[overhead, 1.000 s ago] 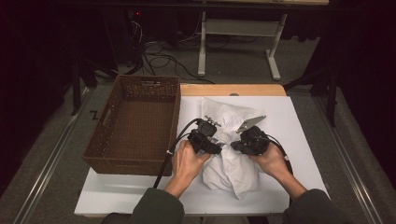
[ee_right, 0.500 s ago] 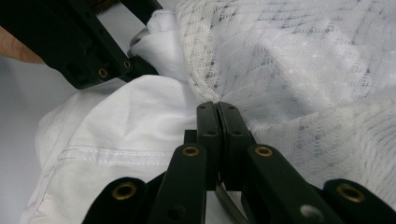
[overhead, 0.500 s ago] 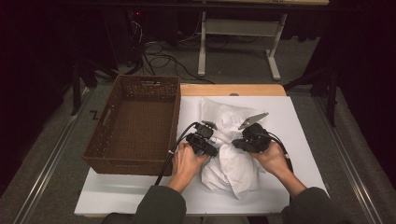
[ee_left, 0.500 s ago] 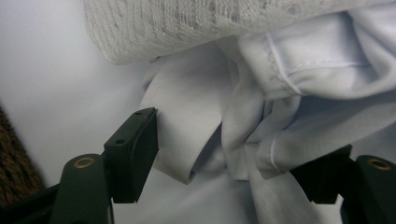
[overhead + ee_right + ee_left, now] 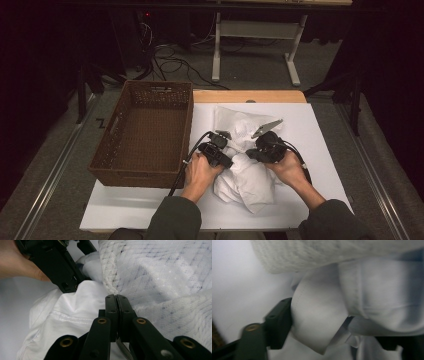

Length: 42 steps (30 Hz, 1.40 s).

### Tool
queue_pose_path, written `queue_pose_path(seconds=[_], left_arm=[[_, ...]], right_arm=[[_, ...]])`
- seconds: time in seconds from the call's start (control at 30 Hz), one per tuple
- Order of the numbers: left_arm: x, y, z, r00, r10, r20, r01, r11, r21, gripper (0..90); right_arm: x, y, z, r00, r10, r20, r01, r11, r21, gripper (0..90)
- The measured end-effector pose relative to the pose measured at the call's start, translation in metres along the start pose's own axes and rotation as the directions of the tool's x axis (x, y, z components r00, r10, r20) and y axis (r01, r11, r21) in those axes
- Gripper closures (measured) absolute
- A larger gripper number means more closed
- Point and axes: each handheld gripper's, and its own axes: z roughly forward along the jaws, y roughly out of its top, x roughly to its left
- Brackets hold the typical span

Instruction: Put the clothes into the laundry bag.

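A heap of white cloth [image 5: 246, 181] lies on the white table top [image 5: 320, 145]. My left gripper [image 5: 224, 143] is down on the heap's left side. In the left gripper view its jaws [image 5: 332, 332] have just been opening, and a smooth white fold [image 5: 319, 315] bulges between them under a knitted cloth [image 5: 324, 255]. The left fingertip [image 5: 279, 320] lies against the fold; the other is mostly hidden behind it. My right gripper [image 5: 251, 153] rests on the heap's right side. Its jaws [image 5: 116, 298] are pressed together at the edge of a lacy white cloth [image 5: 162, 277].
An empty brown wicker basket [image 5: 145, 131] stands at the left, partly over the table's left edge. A wooden strip [image 5: 250, 96] runs along the table's far edge. Bare white surface lies right of the heap and in front of it.
My left gripper has sunk onto the heap's left side. The right gripper has stayed where it was.
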Motion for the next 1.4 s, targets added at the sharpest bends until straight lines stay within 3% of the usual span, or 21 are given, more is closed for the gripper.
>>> queue_pose_path(seconds=[0.07,0.13,0.23,0.33,0.47,0.6,0.7,0.77,0.83,0.93,1.07,1.17,1.3,1.4], left_arm=[[-0.002,-0.001,-0.004,0.999,0.044,0.0,-0.044,0.9988,-0.02,46.5],[-0.003,-0.004,-0.008,0.998,0.06,0.019,-0.06,0.9976,-0.034,59.3],[-0.01,-0.011,-0.02,0.9956,0.09,0.026,-0.088,0.9933,-0.074,68.6],[-0.022,-0.02,-0.039,0.988,0.15,0.036,-0.145,0.9835,-0.107,71.0],[-0.033,-0.032,-0.069,0.9794,0.191,0.066,-0.179,0.9716,-0.155,71.6],[-0.042,-0.044,-0.094,0.9726,0.223,0.063,-0.205,0.9532,-0.223,71.3],[-0.044,-0.049,-0.101,0.9705,0.235,0.053,-0.213,0.9396,-0.268,71.0],[-0.042,-0.048,-0.101,0.9709,0.232,0.058,-0.206,0.9353,-0.288,71.1],[-0.038,-0.043,-0.098,0.9735,0.213,0.083,-0.18,0.9386,-0.294,71.4],[-0.034,-0.03,-0.088,0.9773,0.179,0.114,-0.143,0.9537,-0.264,72.1],[-0.028,-0.008,-0.062,0.9897,0.119,0.079,-0.102,0.9748,-0.199,72.9],[-0.017,0.004,-0.045,0.995,0.06,0.08,-0.048,0.9868,-0.155,73.6],[-0.007,0.012,-0.029,0.9956,-0.008,0.094,0.021,0.9905,-0.136,72.9],[-0.007,0.009,-0.03,0.9977,0.004,0.068,0.006,0.9893,-0.146,64.7]], right_arm=[[-0.001,0.0,0.001,1.0,0.002,0.0,-0.002,1.0,0.002,89.4],[-0.002,0.0,0.001,1.0,0.005,-0.007,-0.005,1.0,-0.001,89.4],[-0.001,0.001,-0.001,0.9999,-0.002,-0.016,0.002,1.0,-0.006,89.5],[0.003,0.003,-0.008,0.9997,-0.013,-0.019,0.012,1.0,-0.017,89.5],[0.011,0.011,-0.023,0.9988,-0.045,-0.02,0.044,0.998,-0.046,89.5],[0.023,0.02,-0.035,0.9959,-0.089,-0.017,0.087,0.994,-0.068,89.5],[0.03,0.023,-0.036,0.9943,-0.105,-0.017,0.103,0.992,-0.077,89.5],[0.031,0.025,-0.035,0.9939,-0.109,-0.017,0.107,0.991,-0.075,89.5],[0.03,0.026,-0.033,0.9946,-0.101,-0.02,0.1,0.992,-0.077,89.6],[0.029,0.026,-0.033,0.9942,-0.105,-0.022,0.103,0.991,-0.079,89.6],[0.035,0.026,-0.032,0.9901,-0.14,-0.017,0.138,0.987,-0.082,89.7],[0.041,0.025,-0.03,0.9861,-0.165,-0.02,0.163,0.984,-0.066,89.8],[0.045,0.02,-0.02,0.9837,-0.179,-0.018,0.178,0.983,-0.039,89.8],[0.04,0.015,-0.011,0.9849,-0.173,0.005,0.173,0.985,-0.003,89.7]])
